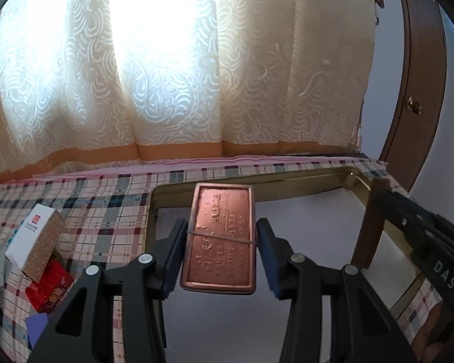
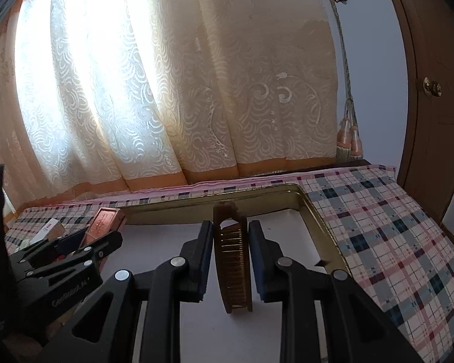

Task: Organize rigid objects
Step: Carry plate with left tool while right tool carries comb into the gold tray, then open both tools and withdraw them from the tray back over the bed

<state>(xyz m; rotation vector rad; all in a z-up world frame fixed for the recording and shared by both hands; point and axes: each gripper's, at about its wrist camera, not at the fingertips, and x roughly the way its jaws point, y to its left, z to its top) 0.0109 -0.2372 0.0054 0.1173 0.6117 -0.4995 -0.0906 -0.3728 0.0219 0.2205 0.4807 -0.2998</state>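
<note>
- The gold-rimmed tray [image 1: 360, 181], with its pale, white-lined floor, is set on a plaid tablecloth [image 2: 387, 230]; a corner of its rim is seen in both wrist views.
- A cream patterned curtain [image 1: 172, 75] with an orange band at the hem is hung behind the table, and a brown wooden door [image 2: 429, 106] with a brass knob is seen at the right.
- The left gripper [image 1: 222, 239] is closed on a copper-coloured tin [image 1: 219, 239]; the tin is held over the tray's near-left part, with a thin elastic band stretched across its embossed lid.
- The right gripper [image 2: 230, 257] is clamped on a brown comb [image 2: 233, 260], which is held on edge above the tray floor near the far-right corner, its teeth facing the camera.
- A small white box [image 1: 34, 236] with a speckled brown side is lying on the cloth left of the tray, and a red packet [image 1: 50, 287] is seen just below it.
</note>
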